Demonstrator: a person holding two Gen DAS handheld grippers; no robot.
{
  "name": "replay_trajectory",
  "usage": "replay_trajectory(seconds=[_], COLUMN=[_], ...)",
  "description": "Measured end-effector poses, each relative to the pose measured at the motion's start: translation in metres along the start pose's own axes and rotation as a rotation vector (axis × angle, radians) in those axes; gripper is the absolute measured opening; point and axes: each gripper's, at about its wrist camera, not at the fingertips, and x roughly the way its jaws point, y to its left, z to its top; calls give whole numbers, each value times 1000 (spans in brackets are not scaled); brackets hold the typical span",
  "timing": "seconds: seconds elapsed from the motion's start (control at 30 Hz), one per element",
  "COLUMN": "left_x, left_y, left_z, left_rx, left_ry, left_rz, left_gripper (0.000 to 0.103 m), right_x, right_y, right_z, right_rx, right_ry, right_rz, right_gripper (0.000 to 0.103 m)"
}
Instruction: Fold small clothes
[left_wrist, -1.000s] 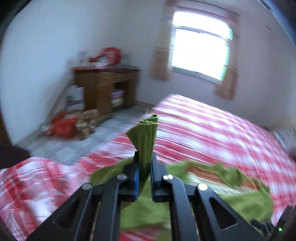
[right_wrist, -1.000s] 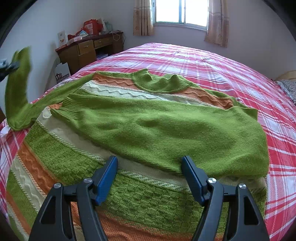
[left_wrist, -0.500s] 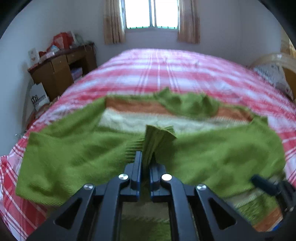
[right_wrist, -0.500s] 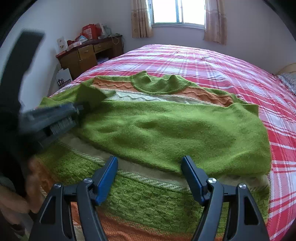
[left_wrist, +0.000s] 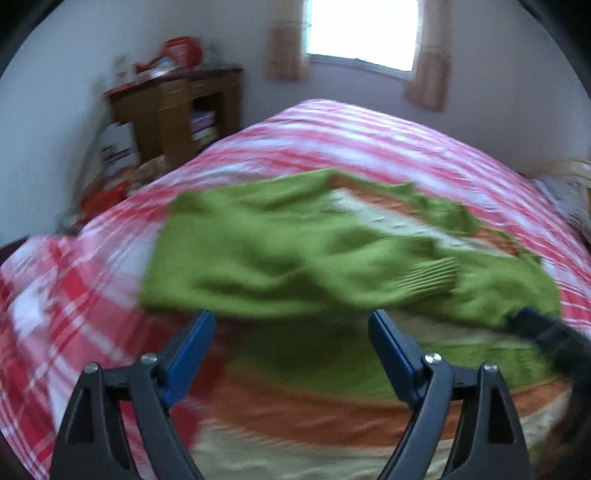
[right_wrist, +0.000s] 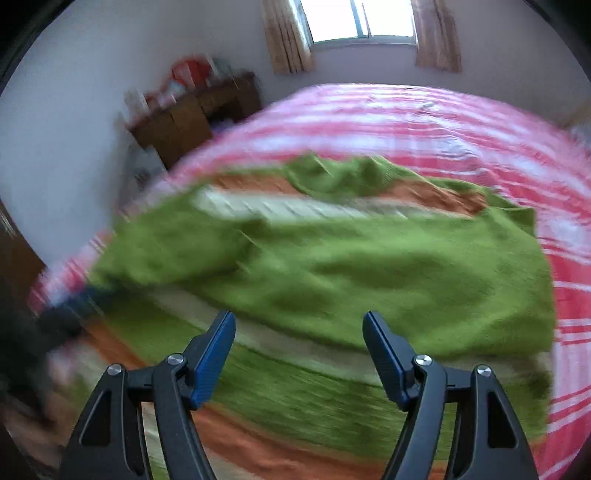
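A green knitted sweater with orange and cream stripes lies spread on the red plaid bed. Both green sleeves are folded across its chest; one ribbed cuff lies at the middle right. My left gripper is open and empty, just above the sweater's near part. My right gripper is open and empty above the striped body of the sweater. The right gripper's dark tip shows at the right of the left wrist view. Both views are blurred by motion.
A wooden desk with clutter on top stands by the wall at the left of the bed; it also shows in the right wrist view. A curtained window is on the far wall. A pillow lies at the far right.
My left gripper has let go of the green sleeve, which now lies folded across the sweater, and its jaws have opened wide. Both grippers have shifted over the sweater.
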Motion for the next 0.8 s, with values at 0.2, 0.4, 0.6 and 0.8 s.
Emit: replay_trajectory(seconds=[0.2,0.4,0.6,0.8], left_x=[15,18,19,17], left_y=[14,11,12,18], left_z=[-24,-26,-27,-27], left_rx=[-27,-38,-47,-47], left_ry=[-21,-35,-39,-36], left_rz=[66,57,59,64], left_gripper=[88,95,98,99], right_x=[47,97,75,-11], right_y=[33,65,91,91], right_z=[41,42,53,95], right_rx=[48,-42,-169,-193], right_ry=[43,82,27,-190], right_rz=[67,-63,-110,-117], right_gripper=[72,36,10,9])
